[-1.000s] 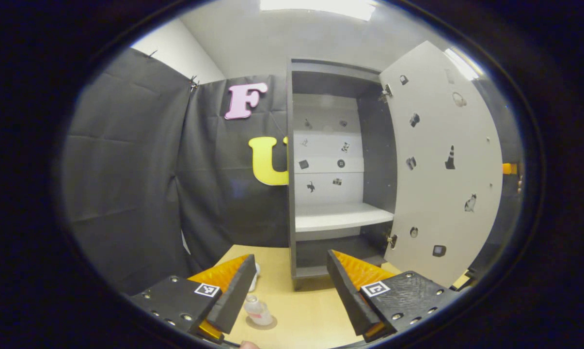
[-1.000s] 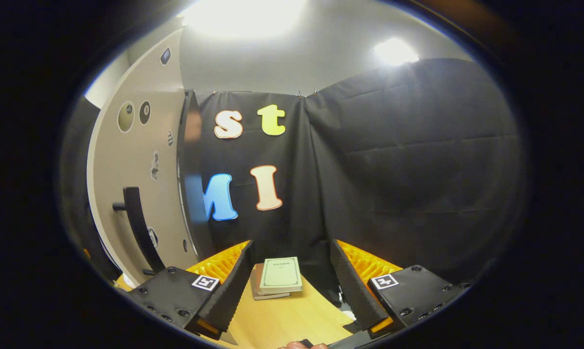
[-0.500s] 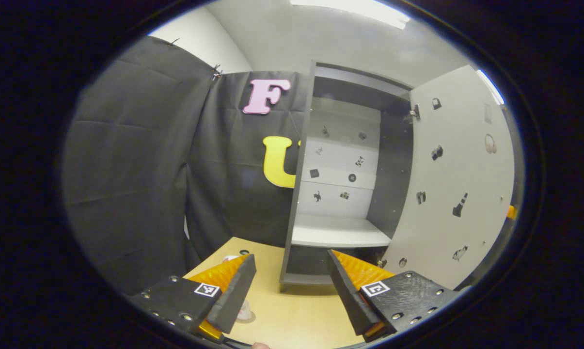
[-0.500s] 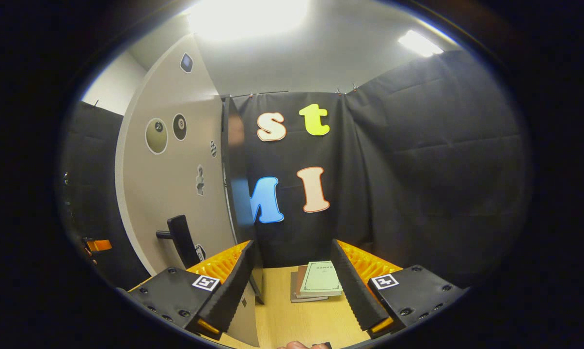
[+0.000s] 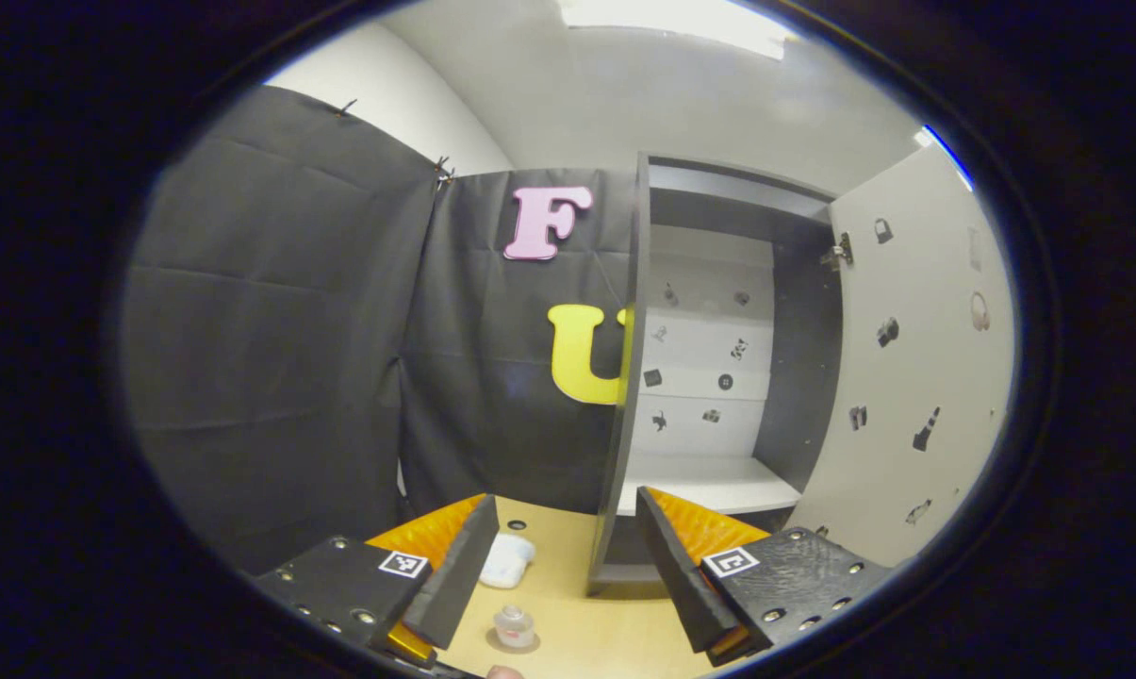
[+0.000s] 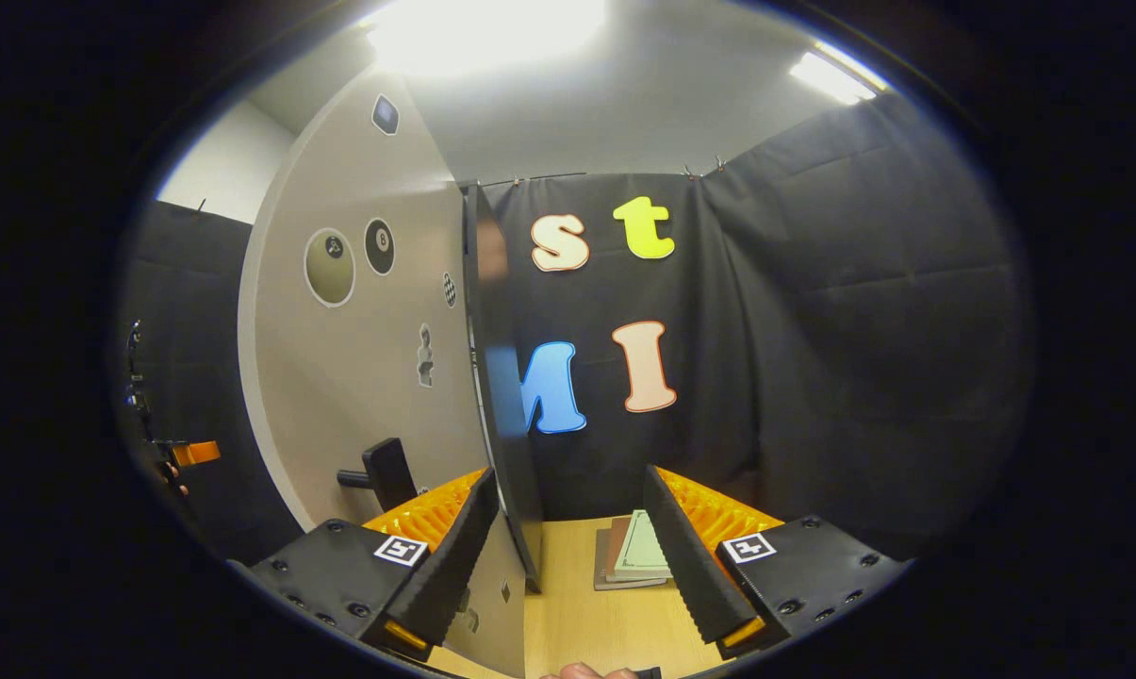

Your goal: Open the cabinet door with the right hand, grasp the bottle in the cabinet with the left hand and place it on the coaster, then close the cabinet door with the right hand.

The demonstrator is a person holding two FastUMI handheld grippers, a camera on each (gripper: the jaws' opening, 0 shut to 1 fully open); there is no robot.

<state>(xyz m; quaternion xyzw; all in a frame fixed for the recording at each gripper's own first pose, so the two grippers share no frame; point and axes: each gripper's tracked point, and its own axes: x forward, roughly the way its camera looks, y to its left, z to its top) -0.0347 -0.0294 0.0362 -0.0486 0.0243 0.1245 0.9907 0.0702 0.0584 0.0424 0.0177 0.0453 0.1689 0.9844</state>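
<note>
Left gripper view showed the left gripper [image 5: 563, 566] wide open and empty, with the bottle [image 5: 514, 626] on its coaster [image 5: 514, 643] just below. The right gripper [image 6: 568, 566], also wide, faced the door [image 6: 370, 377] edge; closing seemed next, by pushing it.

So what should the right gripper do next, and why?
Probably push the cabinet door shut. The bottle already stands on the coaster, the door hangs open, and the right gripper, open, is at its edge near the handle.

Glaring ceiling lights, fisheye-warped edges
</note>
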